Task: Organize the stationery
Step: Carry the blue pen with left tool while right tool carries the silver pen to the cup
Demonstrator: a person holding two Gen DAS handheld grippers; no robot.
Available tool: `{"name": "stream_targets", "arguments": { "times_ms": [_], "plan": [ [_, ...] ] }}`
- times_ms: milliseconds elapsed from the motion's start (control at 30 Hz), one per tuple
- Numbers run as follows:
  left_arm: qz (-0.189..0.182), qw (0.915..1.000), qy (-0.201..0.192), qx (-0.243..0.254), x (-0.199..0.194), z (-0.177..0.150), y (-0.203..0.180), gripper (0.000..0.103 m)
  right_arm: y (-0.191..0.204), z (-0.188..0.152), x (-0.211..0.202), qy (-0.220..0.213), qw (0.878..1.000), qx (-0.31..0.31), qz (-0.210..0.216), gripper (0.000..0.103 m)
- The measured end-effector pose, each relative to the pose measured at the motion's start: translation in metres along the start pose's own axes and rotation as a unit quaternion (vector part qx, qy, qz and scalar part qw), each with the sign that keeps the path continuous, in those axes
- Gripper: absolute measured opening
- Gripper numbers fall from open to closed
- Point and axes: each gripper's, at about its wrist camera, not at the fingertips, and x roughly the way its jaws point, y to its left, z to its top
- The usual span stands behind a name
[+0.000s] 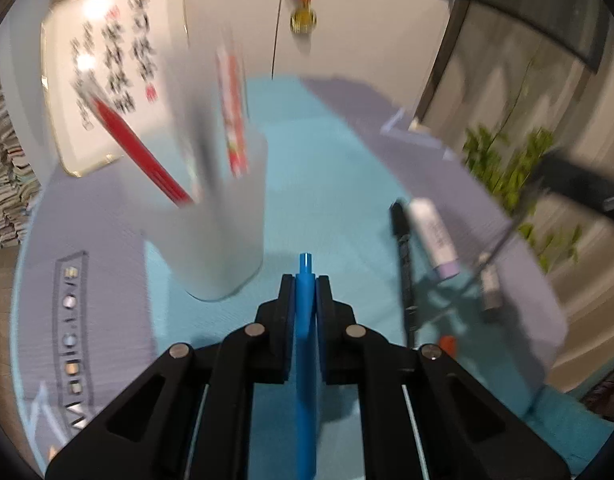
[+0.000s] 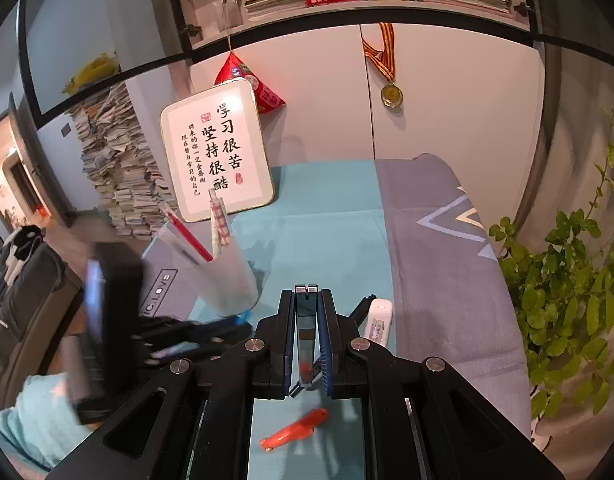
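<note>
My left gripper [image 1: 306,286] is shut on a blue pen [image 1: 306,344], tip pointing forward, just right of a frosted pen cup [image 1: 219,216] that holds a red pen [image 1: 139,152] and a red-white checked pen [image 1: 232,112]. My right gripper [image 2: 307,300] is shut on a dark metal binder clip [image 2: 306,320]. The cup [image 2: 223,276] stands left of it. The left gripper shows blurred at the left [image 2: 195,332]. A black marker [image 1: 405,264], a white and lilac correction tape [image 1: 435,240] and an orange object [image 2: 295,428] lie on the mat.
A blue and lilac desk mat [image 2: 427,240] covers the table. A framed calligraphy board [image 2: 217,152] leans at the back. A leafy plant [image 2: 563,304] stands at the right edge. A stack of books [image 2: 119,176] rises at the left.
</note>
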Motion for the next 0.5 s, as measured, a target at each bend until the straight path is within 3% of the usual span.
{"name": "stream_targets", "arguments": {
  "times_ms": [233,500],
  "plan": [
    [-0.002,0.9947,-0.1,-0.021,-0.075,0.003,0.009,0.008,0.004,0.002,0.0,-0.004,1.0,-0.006,0.005,0.012],
    [0.017,0.9783,-0.202,-0.045,-0.116,0.027,0.019,0.008,0.007,0.002,-0.001,-0.005,1.0,-0.012,0.005,0.012]
  ]
}}
